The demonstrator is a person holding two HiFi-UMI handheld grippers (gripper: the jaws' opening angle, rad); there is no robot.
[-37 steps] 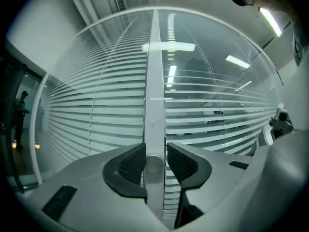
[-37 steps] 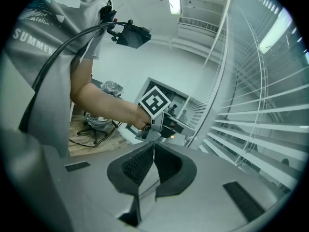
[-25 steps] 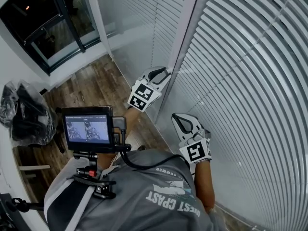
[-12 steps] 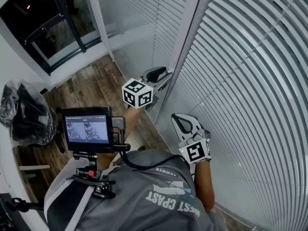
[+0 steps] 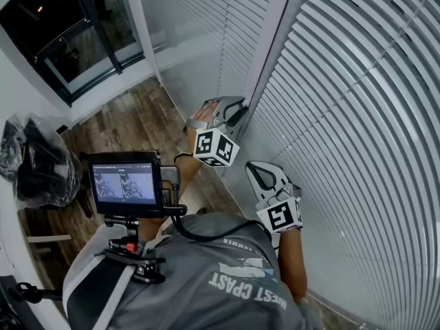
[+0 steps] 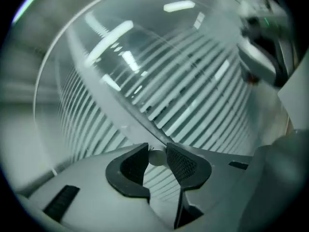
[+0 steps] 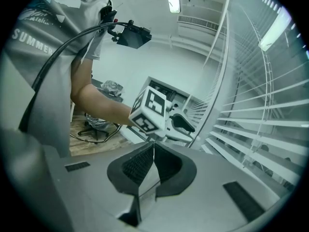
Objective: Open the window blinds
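Observation:
White slatted blinds cover the windows on the right, with a second set beyond the white upright frame. My left gripper is at that frame, its marker cube turned toward me. In the left gripper view its jaws are closing, with the round end of the thin blind wand pinched between the pads. My right gripper hangs lower, close to the slats, shut and empty. It looks at the left gripper and the slats.
A wooden floor lies below. A dark glass door stands at the top left and a black bag lies at the left. A small monitor sits on the person's chest rig. An office chair stands behind.
My left gripper has rolled around the wand: its marker cube swung from beside the jaws to below them, toward me. The right gripper has stayed where it was.

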